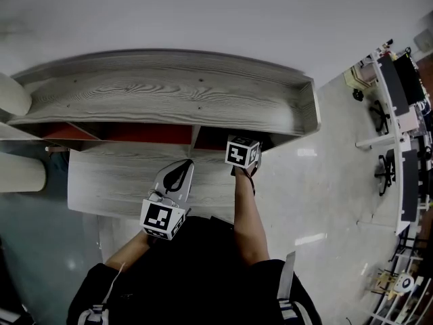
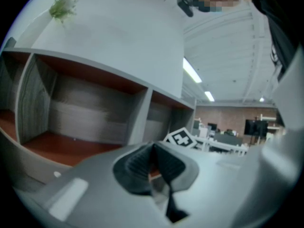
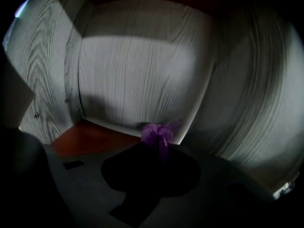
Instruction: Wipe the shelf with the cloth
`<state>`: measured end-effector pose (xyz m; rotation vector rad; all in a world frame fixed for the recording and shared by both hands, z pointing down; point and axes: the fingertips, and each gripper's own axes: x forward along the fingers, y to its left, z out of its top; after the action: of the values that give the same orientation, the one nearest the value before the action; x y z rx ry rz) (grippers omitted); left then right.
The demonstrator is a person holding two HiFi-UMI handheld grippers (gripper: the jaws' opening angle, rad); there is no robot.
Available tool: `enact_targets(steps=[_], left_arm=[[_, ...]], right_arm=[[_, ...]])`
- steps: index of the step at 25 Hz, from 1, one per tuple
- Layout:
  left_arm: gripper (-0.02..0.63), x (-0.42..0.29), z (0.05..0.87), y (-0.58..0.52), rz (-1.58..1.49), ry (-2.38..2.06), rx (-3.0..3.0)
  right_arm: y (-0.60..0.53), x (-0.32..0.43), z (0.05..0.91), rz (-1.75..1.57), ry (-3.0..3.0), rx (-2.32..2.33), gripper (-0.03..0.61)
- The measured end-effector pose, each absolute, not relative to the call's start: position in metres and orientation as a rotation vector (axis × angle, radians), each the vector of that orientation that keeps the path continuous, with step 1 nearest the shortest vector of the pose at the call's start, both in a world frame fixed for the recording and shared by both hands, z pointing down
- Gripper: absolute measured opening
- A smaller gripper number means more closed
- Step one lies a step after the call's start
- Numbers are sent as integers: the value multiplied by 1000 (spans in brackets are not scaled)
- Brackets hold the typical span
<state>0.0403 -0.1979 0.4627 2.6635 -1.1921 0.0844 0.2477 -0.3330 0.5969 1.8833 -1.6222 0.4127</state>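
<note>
A grey wood-grain shelf unit [image 1: 169,93] with red-brown compartment floors stands in front of me. My right gripper [image 3: 159,151] reaches inside its right compartment, shut on a purple cloth [image 3: 156,134] bunched at the jaw tips just above the red floor [image 3: 95,139]. In the head view only the right gripper's marker cube [image 1: 242,153] shows at the compartment's mouth. My left gripper [image 1: 177,176] hovers over the lower grey board [image 1: 108,181] outside the shelf, its dark pads [image 2: 137,163] pressed together with nothing between them.
The left gripper view shows the left compartment [image 2: 80,122] and a green plant [image 2: 61,4] on the shelf top. White cylinders [image 1: 13,93] stand at the far left. Desks and chairs [image 1: 396,127] line the right side across the glossy floor [image 1: 331,181].
</note>
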Motion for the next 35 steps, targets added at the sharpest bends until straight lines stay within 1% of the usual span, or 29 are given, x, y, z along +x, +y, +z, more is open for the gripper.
enact_targets(steps=[10, 25, 35], left_arm=[[5, 23, 461, -195, 84, -1278, 2630], [5, 7, 459, -180, 83, -1378, 2582], [5, 0, 458, -164, 76, -1428, 2555]], right_arm=[[-357, 197, 597, 364, -1773, 1712, 78], [-363, 123, 599, 299, -1997, 1403, 78], [-360, 98, 599, 246, -2080, 1226, 77]])
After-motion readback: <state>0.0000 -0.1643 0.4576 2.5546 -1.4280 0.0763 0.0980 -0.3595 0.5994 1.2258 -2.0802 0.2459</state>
